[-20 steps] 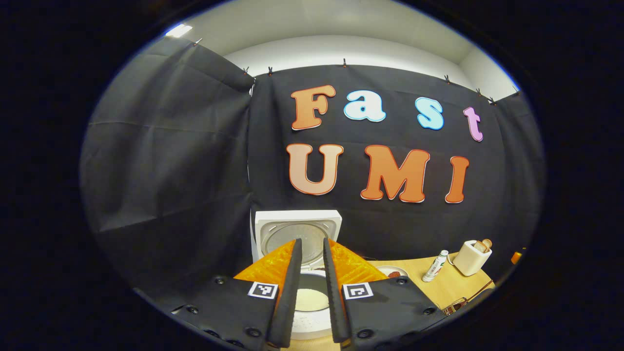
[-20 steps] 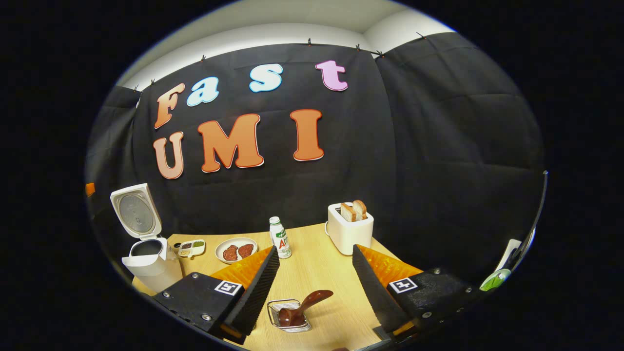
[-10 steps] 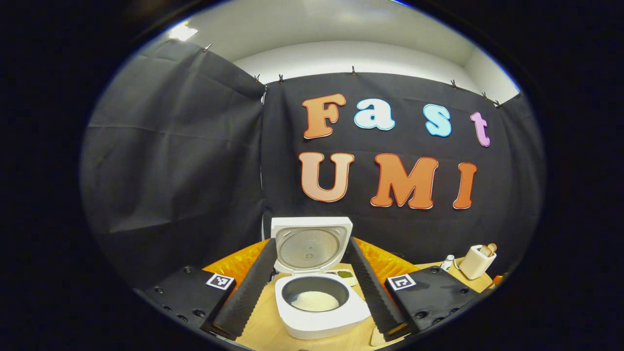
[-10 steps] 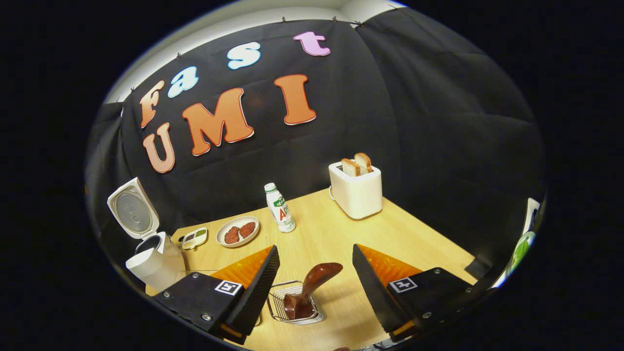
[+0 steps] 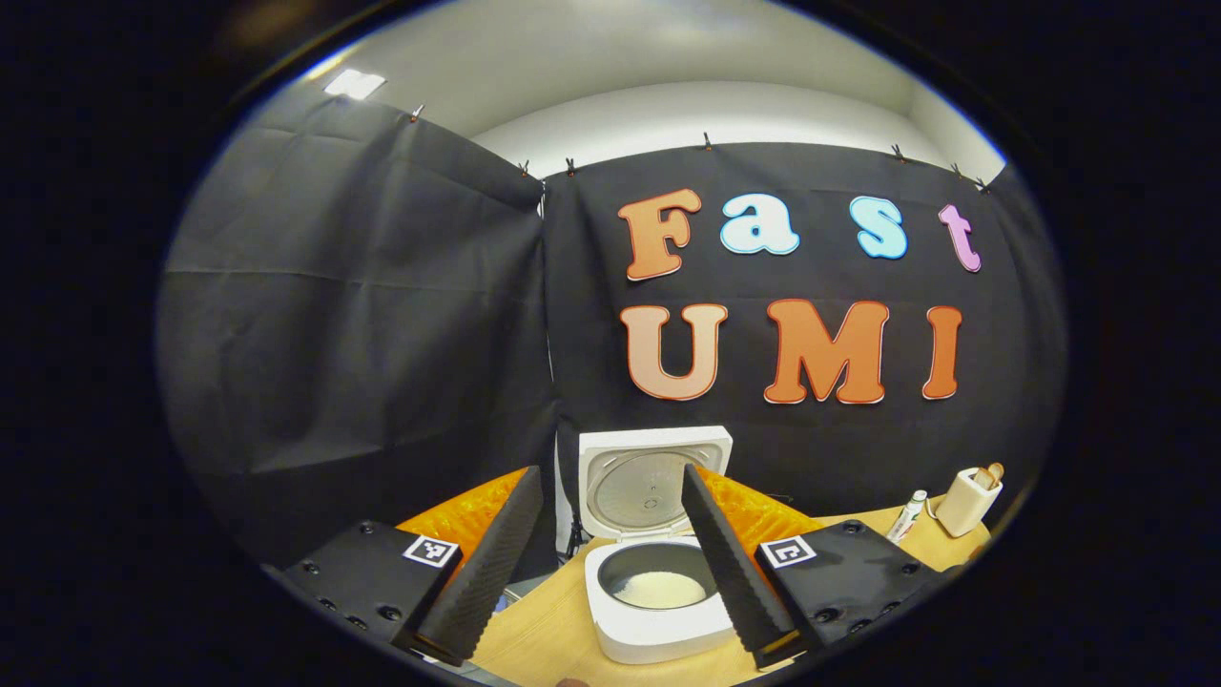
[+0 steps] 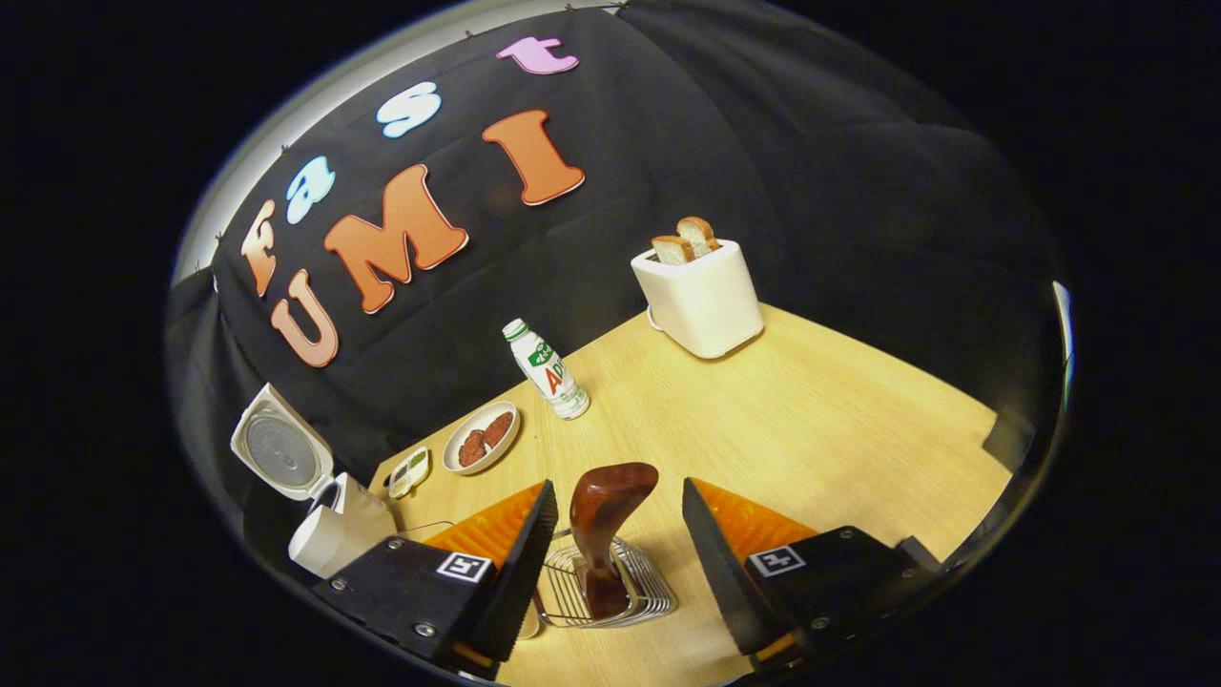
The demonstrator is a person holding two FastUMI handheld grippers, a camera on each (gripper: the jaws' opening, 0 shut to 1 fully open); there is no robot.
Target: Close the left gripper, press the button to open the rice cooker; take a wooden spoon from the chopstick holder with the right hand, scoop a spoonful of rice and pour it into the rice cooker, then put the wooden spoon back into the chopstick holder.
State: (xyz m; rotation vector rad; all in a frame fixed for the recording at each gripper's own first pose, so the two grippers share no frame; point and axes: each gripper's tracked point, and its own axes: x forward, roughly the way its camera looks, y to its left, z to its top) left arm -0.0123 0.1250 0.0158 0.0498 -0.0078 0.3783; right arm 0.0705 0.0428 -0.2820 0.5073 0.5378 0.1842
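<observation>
The dark reddish-brown wooden spoon (image 6: 610,506) stands handle-down in the silver wire chopstick holder (image 6: 610,593), its glossy rounded bowl rising above the rim. The holder sits near the front edge of the pale wood-grain tabletop (image 6: 811,420). The right gripper (image 6: 610,534) hangs over it with its 2 ribbed fingers spread apart, 1 on each side of the spoon, neither touching it.

The white rice cooker (image 6: 329,530), squarish with rounded corners, stands at the tabletop's far left corner with its lid (image 6: 281,453) swung upright. In the left gripper view the same cooker (image 5: 658,625) shows a dark inner pot holding a shallow layer of white rice (image 5: 660,590), and the lid's round metal inner plate (image 5: 641,487) faces the camera. The left gripper (image 5: 610,563) is held in front of the cooker with its fingers apart, grasping nothing.

Along the back edge, just beside the cooker, lie a small divided dish (image 6: 410,471) and a round white plate (image 6: 482,439) with 2 reddish-brown patties. Next comes a slim white plastic bottle (image 6: 548,369) with a green cap. Toward the far right corner stands a boxy white toaster (image 6: 701,298) with 2 slices of bread standing in its slots.
</observation>
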